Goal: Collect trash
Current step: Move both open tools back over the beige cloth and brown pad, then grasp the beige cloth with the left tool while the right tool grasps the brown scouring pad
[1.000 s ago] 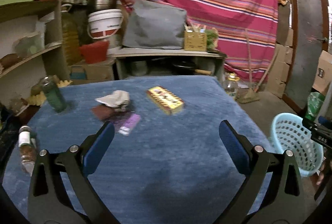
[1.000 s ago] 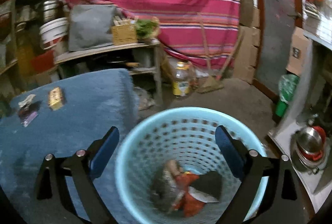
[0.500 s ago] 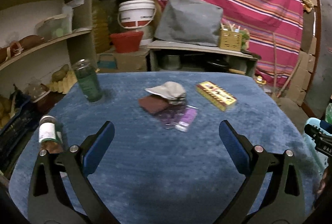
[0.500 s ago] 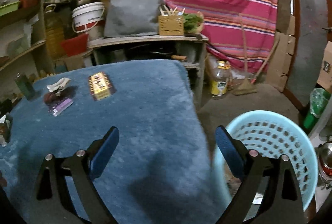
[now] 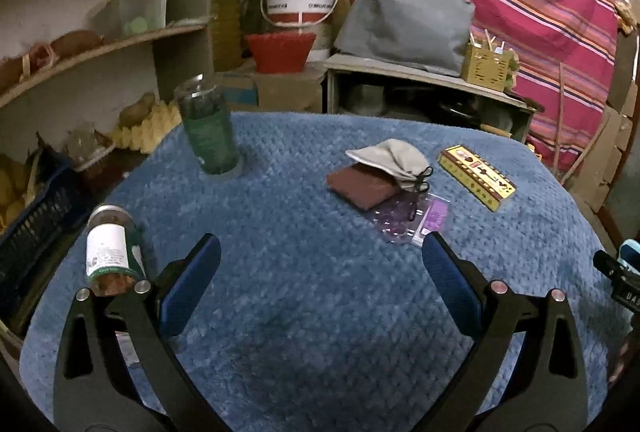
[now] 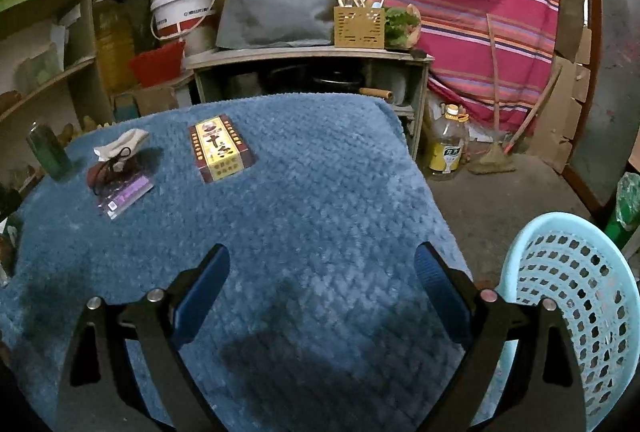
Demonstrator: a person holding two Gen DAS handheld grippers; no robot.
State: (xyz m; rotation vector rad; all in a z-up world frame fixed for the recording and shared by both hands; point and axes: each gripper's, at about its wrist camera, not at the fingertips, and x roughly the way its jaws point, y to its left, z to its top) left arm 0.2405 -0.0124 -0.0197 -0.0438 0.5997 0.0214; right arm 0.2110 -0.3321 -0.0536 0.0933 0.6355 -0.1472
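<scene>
On the blue blanket-covered table (image 5: 320,312) lie a yellow box (image 5: 476,182) (image 6: 221,147), a purple plastic packet (image 5: 416,219) (image 6: 125,193), a brown pouch (image 5: 358,185) and a grey drawstring bag (image 5: 390,159) (image 6: 124,143). A green bottle (image 5: 208,129) stands at the far left and a jar with a white label (image 5: 110,252) sits near the left edge. My left gripper (image 5: 320,264) is open and empty above the table, short of the packet. My right gripper (image 6: 322,268) is open and empty over the table's right part. A light blue basket (image 6: 576,296) stands on the floor to its right.
Shelves with produce and containers (image 5: 100,43) line the left. A low cabinet (image 6: 308,71) with a grey bag, a wooden holder and greens stands behind the table. An oil bottle (image 6: 446,147) and a broom (image 6: 496,151) are on the floor at right.
Both grippers swung left, away from the basket and over the table. The right view no longer looks into the basket. The left gripper moved closer to the items.
</scene>
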